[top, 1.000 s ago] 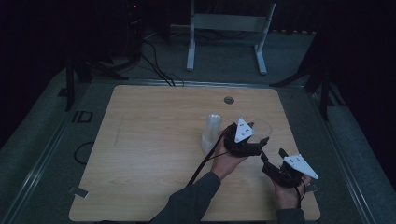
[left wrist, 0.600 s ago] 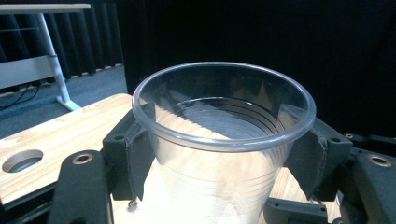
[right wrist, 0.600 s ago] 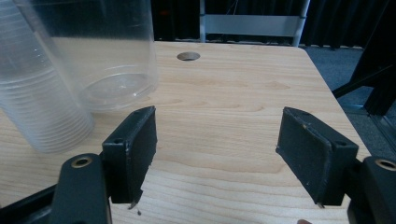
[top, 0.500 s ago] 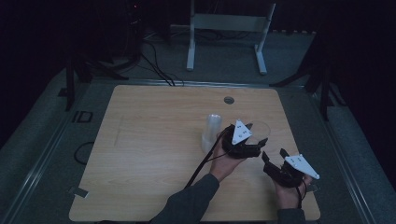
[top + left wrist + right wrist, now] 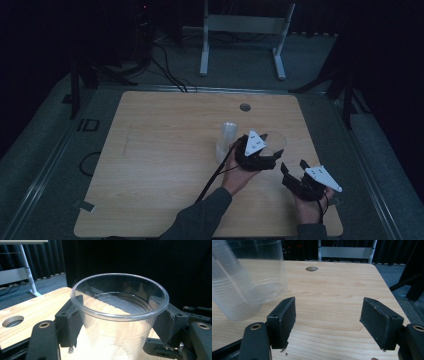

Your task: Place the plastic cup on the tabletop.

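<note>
Looking down from the high view, I have the wooden surface (image 5: 165,165) in front of me, with a round cable hole (image 5: 245,107) near its far edge and a pale metal frame (image 5: 242,35) on the floor beyond. The left half of the surface is bare and gives plenty of room; both my hands work in the right half, close to the near right corner.

My left gripper (image 5: 272,152) holds a clear plastic cup (image 5: 117,315) upright: in the left gripper view its jaws are part-way closed, pads pressing on the cup's wall just under the rim, one on each side. From above the cup (image 5: 275,141) sits right of centre, just beside a stack of clear cups (image 5: 226,142) on its left.

My right gripper (image 5: 286,175) hangs near the right edge, a little nearer me than the left one. In the right gripper view its jaws stand wide apart with only bare wood between them; the stack (image 5: 235,305) and the held cup (image 5: 259,275) lie ahead to the left.

I can read no writing or labels anywhere.
</note>
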Tool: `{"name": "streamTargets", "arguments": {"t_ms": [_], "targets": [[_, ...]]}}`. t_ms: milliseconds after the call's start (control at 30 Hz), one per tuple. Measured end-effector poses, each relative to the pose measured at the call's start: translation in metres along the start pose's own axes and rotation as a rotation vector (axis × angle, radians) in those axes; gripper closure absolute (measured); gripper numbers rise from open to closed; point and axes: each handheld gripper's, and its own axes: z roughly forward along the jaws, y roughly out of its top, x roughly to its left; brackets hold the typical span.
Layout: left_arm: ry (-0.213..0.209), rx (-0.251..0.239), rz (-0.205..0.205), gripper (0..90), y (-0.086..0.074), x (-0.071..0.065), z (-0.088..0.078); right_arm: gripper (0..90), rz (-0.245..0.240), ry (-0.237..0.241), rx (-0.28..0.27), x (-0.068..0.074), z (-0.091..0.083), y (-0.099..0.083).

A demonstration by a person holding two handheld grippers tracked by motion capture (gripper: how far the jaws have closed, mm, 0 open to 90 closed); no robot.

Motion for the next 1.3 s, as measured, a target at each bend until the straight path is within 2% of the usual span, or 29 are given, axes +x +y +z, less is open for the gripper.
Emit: {"name": "streamTargets", "arguments": {"t_ms": [833,1300], "targets": [[-0.003,0.017,-0.023,30.2,-0.022,0.006,-0.006,28.0,0.002,-0.003,0.002,-0.001,0.0,-0.001],[0.011,0.022,-0.033,30.2,-0.036,0.009,-0.006,28.0,0.0,-0.006,0.005,-0.002,0.0,-0.002]]}}
